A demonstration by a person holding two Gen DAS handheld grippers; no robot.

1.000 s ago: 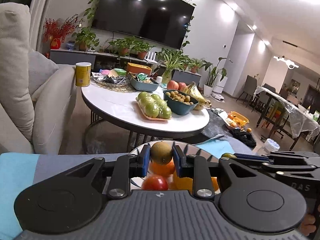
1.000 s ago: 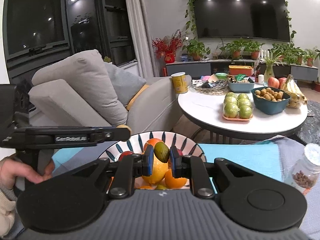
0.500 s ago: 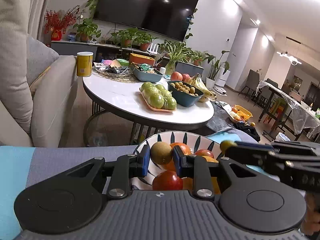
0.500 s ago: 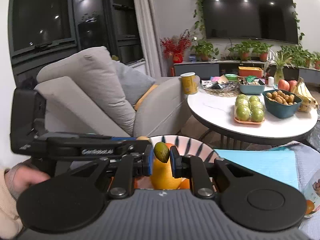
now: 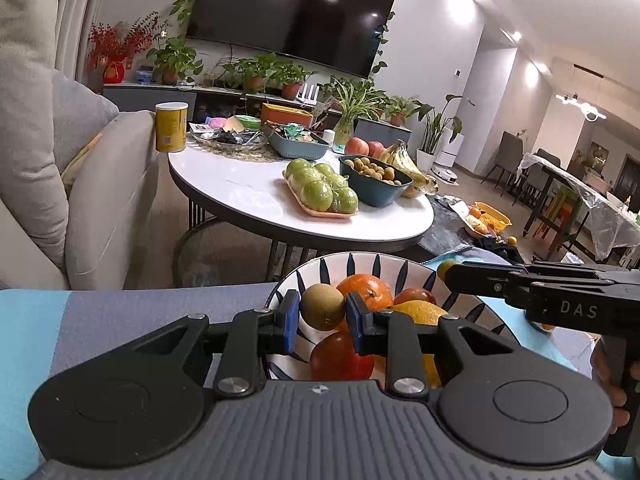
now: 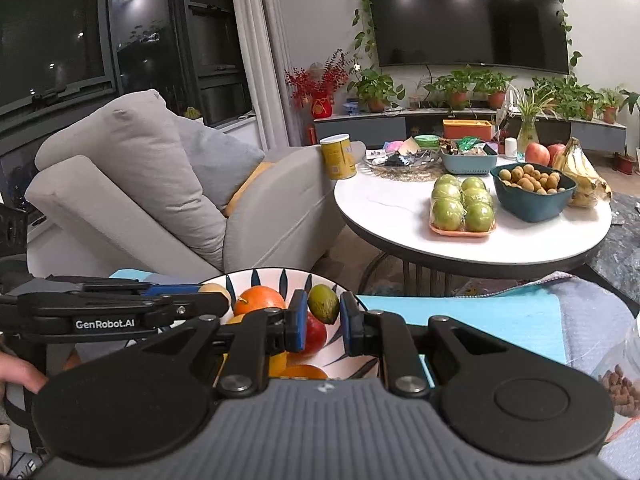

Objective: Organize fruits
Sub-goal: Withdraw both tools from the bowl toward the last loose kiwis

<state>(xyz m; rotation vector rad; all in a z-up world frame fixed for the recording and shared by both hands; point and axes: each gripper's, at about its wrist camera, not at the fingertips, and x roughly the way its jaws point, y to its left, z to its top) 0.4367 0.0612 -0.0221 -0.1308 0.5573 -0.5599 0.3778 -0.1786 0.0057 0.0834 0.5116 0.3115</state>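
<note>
Left wrist view, items noted by size. Round white coffee table [image 5: 248,196] stands beyond the work surface, beside a grey sofa [image 5: 104,184]. On the table: a tray of green apples [image 5: 326,194], a dark bowl of small brown fruits [image 5: 374,178], bananas [image 5: 408,168] and a yellow can [image 5: 171,126] at the edge nearest the sofa.

Striped bowl [image 5: 304,280] sits on a grey and blue cloth [image 5: 132,304], directly ahead of both tools. Contents: an orange [image 5: 366,290], a red fruit [image 5: 340,356], a yellow fruit [image 5: 420,312], others partly hidden.

Left gripper [image 5: 322,316]: blue pads pressed against both sides of a brown kiwi [image 5: 322,306], held above the bowl's contents. Right tool enters this view from the right, its tip over the bowl's right rim with a small green fruit showing at the end.

Right wrist view. Same bowl [image 6: 256,276] lies ahead, with the orange [image 6: 260,298] and red fruit [image 6: 316,334] visible in it. Right gripper [image 6: 324,320]: pads closed on a small green olive-shaped fruit [image 6: 324,308], held tilted, above the bowl's right half. Left tool reaches in from the left, kiwi [image 6: 216,292] partly visible at its tip over the bowl's left rim. A jar of brown nuts [image 6: 618,384] is at the right edge.
</note>
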